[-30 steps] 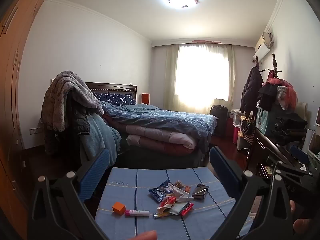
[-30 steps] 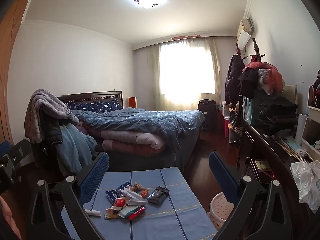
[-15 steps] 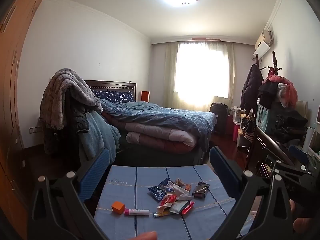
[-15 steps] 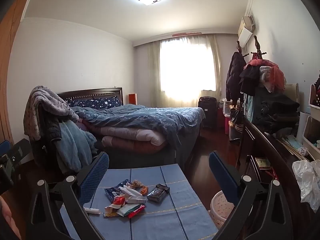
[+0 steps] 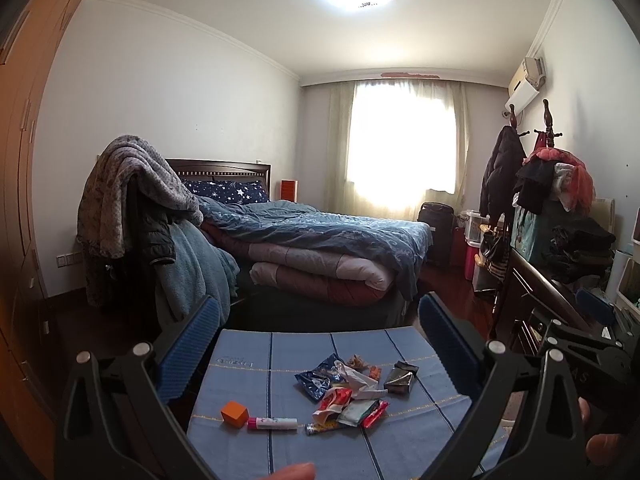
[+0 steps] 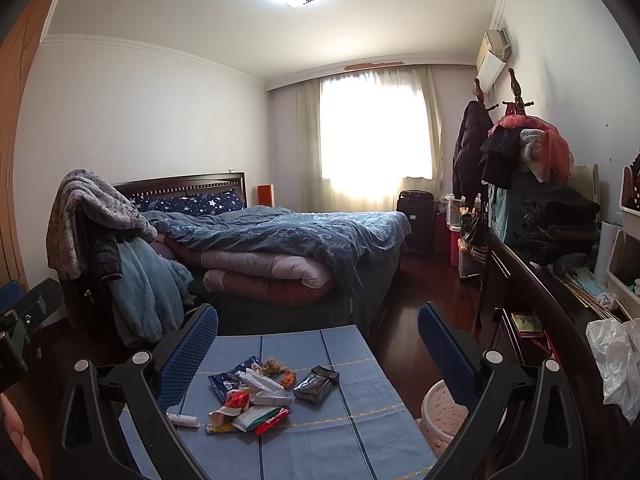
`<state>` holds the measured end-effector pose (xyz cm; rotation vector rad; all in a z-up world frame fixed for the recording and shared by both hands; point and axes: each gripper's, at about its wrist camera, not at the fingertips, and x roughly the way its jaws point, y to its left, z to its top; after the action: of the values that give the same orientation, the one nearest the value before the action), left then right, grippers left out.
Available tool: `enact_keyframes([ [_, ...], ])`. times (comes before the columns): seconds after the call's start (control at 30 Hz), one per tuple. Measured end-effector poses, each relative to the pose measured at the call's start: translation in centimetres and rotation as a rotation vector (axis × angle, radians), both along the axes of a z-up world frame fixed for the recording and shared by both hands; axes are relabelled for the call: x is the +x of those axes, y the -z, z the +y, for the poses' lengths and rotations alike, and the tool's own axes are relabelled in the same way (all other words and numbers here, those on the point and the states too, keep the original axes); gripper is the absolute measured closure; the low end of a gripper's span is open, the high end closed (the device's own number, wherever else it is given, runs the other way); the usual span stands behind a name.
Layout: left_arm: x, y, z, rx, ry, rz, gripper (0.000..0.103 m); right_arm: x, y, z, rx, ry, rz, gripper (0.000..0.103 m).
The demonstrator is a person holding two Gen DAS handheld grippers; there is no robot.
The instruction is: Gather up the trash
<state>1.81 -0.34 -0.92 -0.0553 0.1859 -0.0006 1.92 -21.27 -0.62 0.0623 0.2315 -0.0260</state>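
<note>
my left gripper [image 5: 318, 344] and my right gripper [image 6: 318, 344] are both wide apart and hold nothing, above the table with the blue cloth [image 5: 248, 364]. the pile of wrappers [image 5: 352, 390] lies in the middle of the cloth, with an orange cube [image 5: 234, 413] and a pink-capped tube [image 5: 272, 423] near it. a pink bin [image 6: 442, 414] stands just beside the table on the floor.

both views have tipped slightly upward since earlier; the wrappers [image 5: 347, 390] seemingly untouched.

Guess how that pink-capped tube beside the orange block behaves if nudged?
The tube looks round and lies on its side, so it would probably roll across the tablecloth. It seems small and probably light. Its smooth body may slip between pads.
</note>
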Motion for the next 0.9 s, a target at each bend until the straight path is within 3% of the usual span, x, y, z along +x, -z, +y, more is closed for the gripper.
enact_keyframes([
  [0.9,-1.3,-0.6,0.0,0.001,0.011,-0.019,0.003,0.2,-0.4,0.4,-0.005,-0.003,-0.003,0.003],
])
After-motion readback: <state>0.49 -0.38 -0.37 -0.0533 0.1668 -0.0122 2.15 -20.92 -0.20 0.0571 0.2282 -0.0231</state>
